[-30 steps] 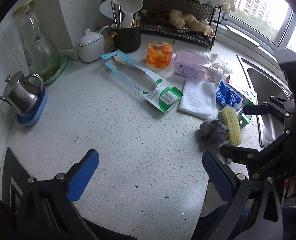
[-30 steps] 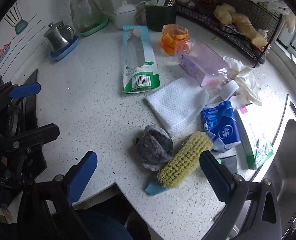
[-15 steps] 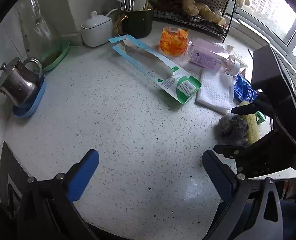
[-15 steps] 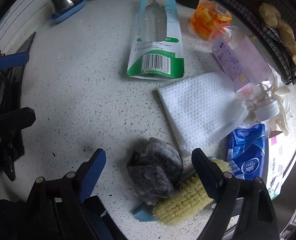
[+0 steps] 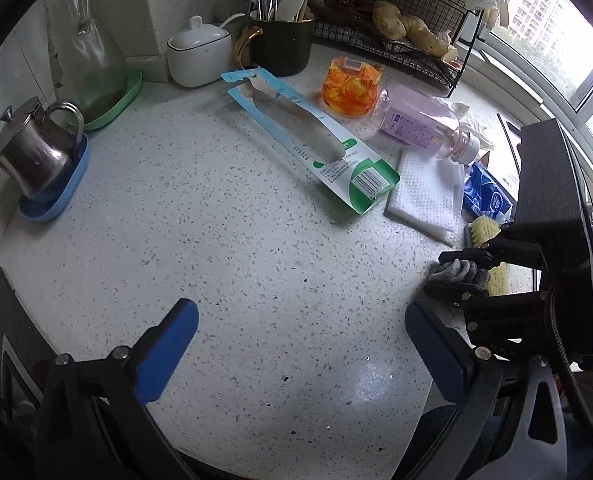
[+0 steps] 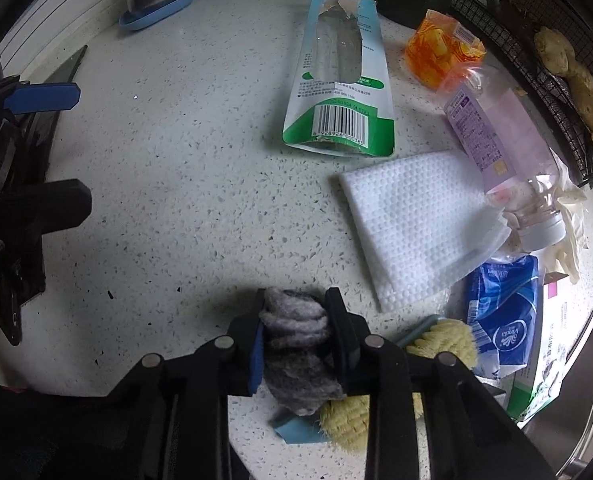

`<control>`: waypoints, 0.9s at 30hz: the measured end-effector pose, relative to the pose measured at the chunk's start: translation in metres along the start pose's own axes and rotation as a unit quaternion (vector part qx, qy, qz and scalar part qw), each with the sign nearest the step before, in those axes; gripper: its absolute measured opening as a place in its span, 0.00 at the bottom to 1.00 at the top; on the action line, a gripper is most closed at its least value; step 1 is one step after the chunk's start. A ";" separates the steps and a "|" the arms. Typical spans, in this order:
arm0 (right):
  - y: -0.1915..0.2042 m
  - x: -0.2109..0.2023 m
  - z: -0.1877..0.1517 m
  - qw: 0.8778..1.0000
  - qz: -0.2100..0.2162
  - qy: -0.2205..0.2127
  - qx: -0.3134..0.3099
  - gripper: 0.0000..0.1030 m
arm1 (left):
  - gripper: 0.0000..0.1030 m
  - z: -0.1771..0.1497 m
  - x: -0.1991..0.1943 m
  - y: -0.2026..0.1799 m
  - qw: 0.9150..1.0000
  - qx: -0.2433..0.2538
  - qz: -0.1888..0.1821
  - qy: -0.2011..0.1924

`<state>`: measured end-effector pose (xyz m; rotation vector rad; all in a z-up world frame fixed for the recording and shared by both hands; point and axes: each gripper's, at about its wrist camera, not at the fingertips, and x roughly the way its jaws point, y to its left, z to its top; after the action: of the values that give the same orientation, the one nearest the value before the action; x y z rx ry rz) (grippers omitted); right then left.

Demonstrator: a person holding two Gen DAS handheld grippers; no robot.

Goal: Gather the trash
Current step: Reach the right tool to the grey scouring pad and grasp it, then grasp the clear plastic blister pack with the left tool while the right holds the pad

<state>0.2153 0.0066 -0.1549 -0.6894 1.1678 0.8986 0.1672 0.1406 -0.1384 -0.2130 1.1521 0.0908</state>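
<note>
My right gripper is shut on a grey crumpled wad at the counter's front edge; the wad also shows in the left wrist view, pinched between the right gripper's fingers. My left gripper is open and empty above bare counter. Farther back lie an empty green-and-white package, a white paper towel, an orange wrapper, a pink bottle on its side and a blue tissue pack.
A yellow scrub brush lies right beside the wad. A steel pot on a blue dish, a glass jug, a white jar, a utensil mug and a wire rack line the back. The sink is at the right.
My right gripper moved down onto the grey wad and shut on it. My left gripper moved forward a little and stayed open.
</note>
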 end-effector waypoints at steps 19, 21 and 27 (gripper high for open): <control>-0.076 -0.099 -0.054 0.975 -0.038 -0.099 0.197 0.23 | 1.00 0.097 0.037 0.008 0.999 -0.043 0.019 0.022; -0.085 -0.101 -0.063 0.971 -0.041 -0.098 0.215 0.23 | 1.00 0.106 0.055 0.016 0.997 -0.061 0.028 0.032; -0.103 -0.101 -0.081 0.958 -0.050 -0.084 0.270 0.23 | 1.00 0.123 0.099 0.032 0.994 -0.079 0.020 0.068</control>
<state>0.2538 -0.1354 -0.0790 -0.2179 1.1462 0.5038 0.3119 0.1949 -0.1847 -0.3403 1.2871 0.2057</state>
